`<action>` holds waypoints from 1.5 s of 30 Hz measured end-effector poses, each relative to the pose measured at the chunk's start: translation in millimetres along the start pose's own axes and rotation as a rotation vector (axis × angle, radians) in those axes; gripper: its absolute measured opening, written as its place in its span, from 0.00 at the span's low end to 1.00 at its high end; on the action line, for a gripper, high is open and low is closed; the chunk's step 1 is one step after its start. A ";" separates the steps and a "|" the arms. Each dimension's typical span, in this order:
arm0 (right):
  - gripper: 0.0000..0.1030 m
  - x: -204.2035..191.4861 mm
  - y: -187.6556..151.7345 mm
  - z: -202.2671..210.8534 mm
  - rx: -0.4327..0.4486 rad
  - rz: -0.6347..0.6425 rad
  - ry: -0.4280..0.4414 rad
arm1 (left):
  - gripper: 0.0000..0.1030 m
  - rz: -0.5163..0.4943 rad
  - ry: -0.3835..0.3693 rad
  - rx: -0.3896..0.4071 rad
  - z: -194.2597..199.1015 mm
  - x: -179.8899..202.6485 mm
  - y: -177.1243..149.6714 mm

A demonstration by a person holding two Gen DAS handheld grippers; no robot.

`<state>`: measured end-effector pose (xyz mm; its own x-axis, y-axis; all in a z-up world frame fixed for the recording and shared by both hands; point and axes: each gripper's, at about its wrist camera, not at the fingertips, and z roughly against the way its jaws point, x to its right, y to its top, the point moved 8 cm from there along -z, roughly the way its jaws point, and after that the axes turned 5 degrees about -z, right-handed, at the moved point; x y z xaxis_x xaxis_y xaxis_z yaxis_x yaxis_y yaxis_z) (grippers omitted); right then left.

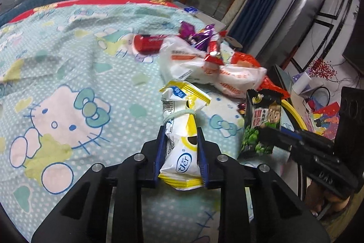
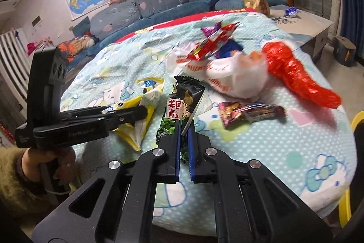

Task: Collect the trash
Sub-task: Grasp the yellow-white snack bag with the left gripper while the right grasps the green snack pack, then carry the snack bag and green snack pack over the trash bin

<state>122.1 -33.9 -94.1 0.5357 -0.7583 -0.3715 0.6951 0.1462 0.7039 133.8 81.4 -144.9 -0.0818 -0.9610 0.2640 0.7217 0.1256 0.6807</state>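
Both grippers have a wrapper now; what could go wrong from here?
The right gripper pinches the green pea packet only by its lower edge, so it may slip out. The left gripper holds the yellow-white wrapper mid-body, its top flopping free; it might snag the white plastic bag beyond it.

wrist views close, facing shared tablecloth

left gripper chunky matte black with blue finger pads and silver screws, right gripper same build, left hand bare skin, fuzzy olive sleeve
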 end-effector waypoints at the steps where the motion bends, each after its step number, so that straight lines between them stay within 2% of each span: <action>1: 0.03 3.9 2.1 4.4 0.009 -0.004 -0.007 | 0.23 -0.006 -0.001 0.008 2.1 2.5 1.8; 18: 0.03 62.7 36.4 57.9 0.143 -0.084 -0.101 | 0.22 -0.088 -0.072 0.109 26.0 64.0 34.5; 45: 0.03 138.9 41.1 108.8 0.251 -0.216 -0.229 | 0.22 -0.202 -0.192 0.112 1.0 142.9 49.7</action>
<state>172.9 -202.3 -50.9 0.2497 -0.8810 -0.4020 0.6257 -0.1701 0.7613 157.3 -49.4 -72.7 -0.3519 -0.9067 0.2324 0.5983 -0.0269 0.8008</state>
